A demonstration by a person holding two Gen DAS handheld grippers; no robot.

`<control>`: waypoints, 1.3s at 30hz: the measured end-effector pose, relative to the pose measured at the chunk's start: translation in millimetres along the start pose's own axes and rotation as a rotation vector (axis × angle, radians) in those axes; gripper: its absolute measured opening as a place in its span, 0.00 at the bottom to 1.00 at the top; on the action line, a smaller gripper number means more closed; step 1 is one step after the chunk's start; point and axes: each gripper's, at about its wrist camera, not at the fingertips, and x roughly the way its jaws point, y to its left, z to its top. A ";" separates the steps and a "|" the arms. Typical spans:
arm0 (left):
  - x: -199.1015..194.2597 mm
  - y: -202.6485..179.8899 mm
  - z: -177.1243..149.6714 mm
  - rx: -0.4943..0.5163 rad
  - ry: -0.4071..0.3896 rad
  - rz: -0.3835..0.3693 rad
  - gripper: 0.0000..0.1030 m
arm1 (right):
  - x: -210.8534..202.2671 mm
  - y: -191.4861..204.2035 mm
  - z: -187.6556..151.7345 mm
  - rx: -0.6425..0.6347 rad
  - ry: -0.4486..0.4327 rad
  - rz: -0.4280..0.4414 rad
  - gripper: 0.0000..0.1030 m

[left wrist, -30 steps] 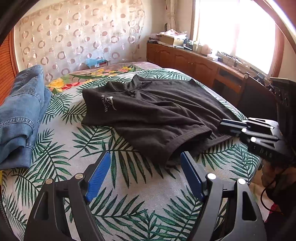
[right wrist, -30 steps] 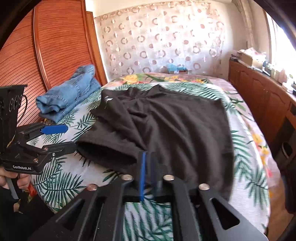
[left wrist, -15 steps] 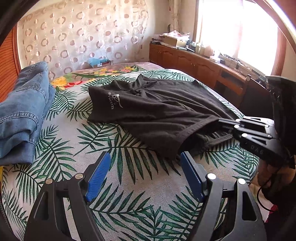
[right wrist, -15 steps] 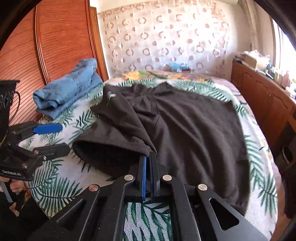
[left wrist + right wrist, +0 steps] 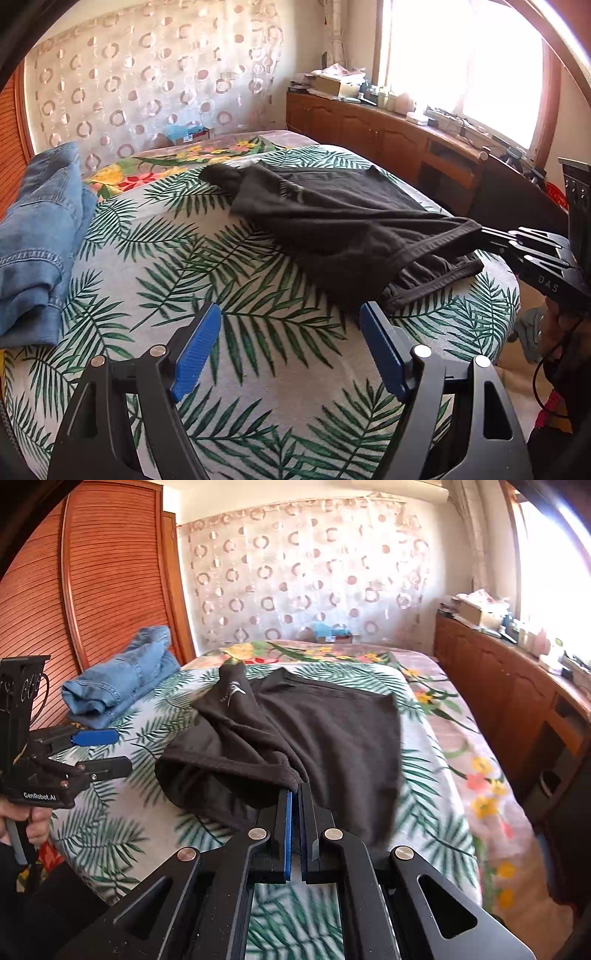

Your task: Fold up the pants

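Note:
Dark charcoal pants (image 5: pixel 343 225) lie on the bed, also seen in the right wrist view (image 5: pixel 325 731). My right gripper (image 5: pixel 295 794) is shut on the near left edge of the pants and lifts it, so one half drapes over the other. It shows at the right of the left wrist view (image 5: pixel 487 236). My left gripper (image 5: pixel 291 332) is open and empty, above the bedspread near the front edge, left of the pants. It shows at the left of the right wrist view (image 5: pixel 99 749).
The bed has a palm-leaf bedspread (image 5: pixel 177 266). Folded blue jeans (image 5: pixel 37 236) lie at its left side, also in the right wrist view (image 5: pixel 118 679). A wooden cabinet (image 5: pixel 388 129) with clutter runs along the right wall. A slatted wooden wardrobe (image 5: pixel 92 590) stands left.
My right gripper has pulled the gripped pants edge up and to the right, folding the left half over the right. The left gripper stayed open and backed slightly away.

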 end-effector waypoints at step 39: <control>30.6 -18.0 23.0 0.043 0.017 -0.004 0.76 | -23.6 -40.8 -6.4 0.093 0.043 -0.085 0.15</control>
